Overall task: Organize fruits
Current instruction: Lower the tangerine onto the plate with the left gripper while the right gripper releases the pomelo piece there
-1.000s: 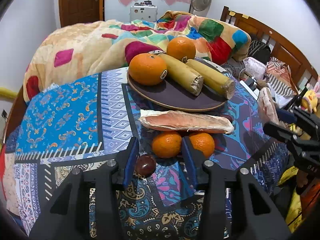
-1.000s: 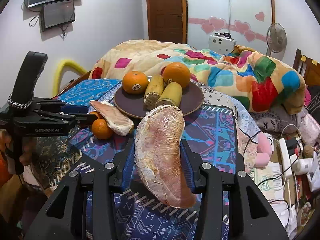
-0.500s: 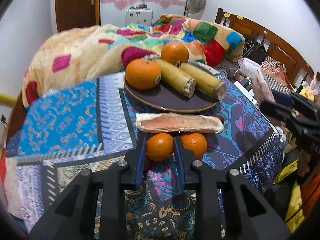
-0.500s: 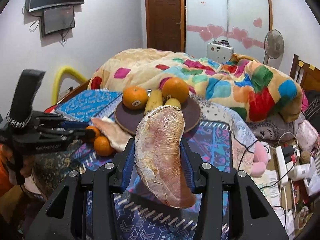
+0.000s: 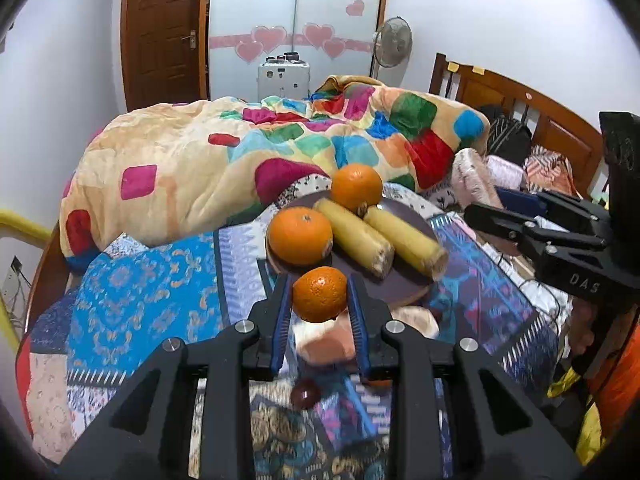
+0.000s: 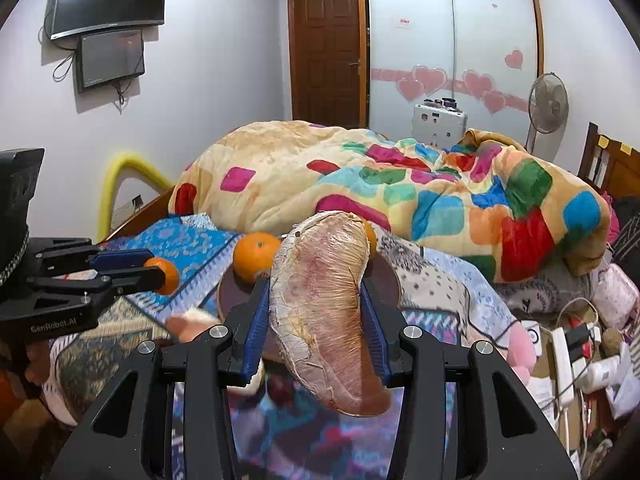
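Observation:
My left gripper (image 5: 319,300) is shut on a small mandarin (image 5: 319,294) and holds it above the patterned cloth, just before the dark round plate (image 5: 404,286). The plate carries two large oranges (image 5: 300,235) and two yellow banana pieces (image 5: 358,242). My right gripper (image 6: 316,320) is shut on a wrapped pink pomelo wedge (image 6: 324,308), held in the air near the plate (image 6: 230,296). A second pomelo wedge (image 5: 326,340) and a small dark fruit (image 5: 305,397) lie on the cloth below. The left gripper with its mandarin (image 6: 164,275) also shows in the right wrist view.
A bunched multicoloured blanket (image 5: 240,160) lies behind the plate. The wooden headboard (image 5: 520,108) and clutter are to the right. Power strips and cables (image 6: 564,356) lie at the bed's right side. A fan (image 6: 548,104) and wardrobe stand at the back.
My left gripper closed on one small mandarin and lifted it off the cloth toward the plate. My right gripper rose, still holding the pomelo wedge.

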`<control>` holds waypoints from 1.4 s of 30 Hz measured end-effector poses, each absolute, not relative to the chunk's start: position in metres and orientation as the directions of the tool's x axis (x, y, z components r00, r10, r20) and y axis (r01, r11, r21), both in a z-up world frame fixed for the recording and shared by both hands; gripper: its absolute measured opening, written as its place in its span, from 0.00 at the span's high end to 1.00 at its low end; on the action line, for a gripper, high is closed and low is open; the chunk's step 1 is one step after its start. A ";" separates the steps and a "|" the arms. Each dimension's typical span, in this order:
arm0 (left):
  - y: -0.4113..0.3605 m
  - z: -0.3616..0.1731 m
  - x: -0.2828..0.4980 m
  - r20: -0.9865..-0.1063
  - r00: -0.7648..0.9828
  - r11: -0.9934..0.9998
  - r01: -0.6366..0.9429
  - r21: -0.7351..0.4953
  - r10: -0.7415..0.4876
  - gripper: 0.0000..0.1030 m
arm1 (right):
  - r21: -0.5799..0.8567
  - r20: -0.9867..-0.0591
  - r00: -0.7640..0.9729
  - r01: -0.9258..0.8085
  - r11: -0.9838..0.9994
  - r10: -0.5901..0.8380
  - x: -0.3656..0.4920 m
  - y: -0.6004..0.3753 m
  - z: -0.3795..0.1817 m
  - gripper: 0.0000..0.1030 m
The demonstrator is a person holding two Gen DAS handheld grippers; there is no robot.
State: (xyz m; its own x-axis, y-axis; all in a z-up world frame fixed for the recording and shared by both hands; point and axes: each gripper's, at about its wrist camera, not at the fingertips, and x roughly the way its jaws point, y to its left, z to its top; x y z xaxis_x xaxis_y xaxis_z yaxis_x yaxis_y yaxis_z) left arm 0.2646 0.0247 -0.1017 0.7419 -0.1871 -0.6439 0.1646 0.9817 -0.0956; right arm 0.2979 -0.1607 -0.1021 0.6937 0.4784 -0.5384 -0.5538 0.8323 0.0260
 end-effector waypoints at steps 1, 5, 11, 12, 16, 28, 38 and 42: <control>0.024 -0.102 0.269 -0.642 0.743 0.981 0.164 -0.098 -0.189 0.73 | 0.028 -0.541 0.692 -0.553 0.833 0.478 0.301 -0.159 -0.102 0.61; 0.024 -0.106 0.290 -0.639 0.746 0.981 0.170 -0.091 -0.189 0.73 | 0.032 -0.565 0.676 -0.555 0.832 0.473 0.323 -0.145 -0.109 0.61; 0.020 -0.119 0.316 -0.660 0.723 0.978 0.184 -0.099 -0.203 0.73 | 0.011 -0.621 0.640 -0.570 0.822 0.452 0.346 -0.125 -0.125 0.61; 0.019 -0.122 0.319 -0.667 0.717 0.978 0.183 -0.098 -0.201 0.73 | 0.008 -0.636 0.630 -0.573 0.820 0.446 0.351 -0.121 -0.130 0.61; 0.016 -0.134 0.328 -0.692 0.695 0.979 0.178 -0.098 -0.195 0.73 | -0.010 -0.652 0.631 -0.561 0.828 0.420 0.357 -0.117 -0.139 0.61; 0.006 -0.140 0.328 -0.704 0.689 0.981 0.186 -0.060 -0.173 0.70 | -0.012 -0.637 0.648 -0.551 0.835 0.418 0.356 -0.116 -0.136 0.60; 0.018 -0.120 0.296 -0.677 0.719 0.986 0.146 -0.075 -0.158 0.61 | -0.034 -0.600 0.676 -0.555 0.831 0.427 0.314 -0.132 -0.113 0.59; 0.018 -0.115 0.276 -0.676 0.725 0.990 0.128 -0.055 -0.131 0.56 | -0.009 -0.592 0.669 -0.563 0.826 0.450 0.290 -0.141 -0.108 0.57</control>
State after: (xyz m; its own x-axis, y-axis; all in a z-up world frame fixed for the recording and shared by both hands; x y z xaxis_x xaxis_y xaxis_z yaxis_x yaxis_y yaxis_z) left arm 0.2756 0.0175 -0.1150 0.7254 -0.1312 -0.6757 0.1276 0.9903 -0.0553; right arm 0.2898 -0.1411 -0.1083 0.6686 0.4497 -0.5922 -0.5633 0.8262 -0.0087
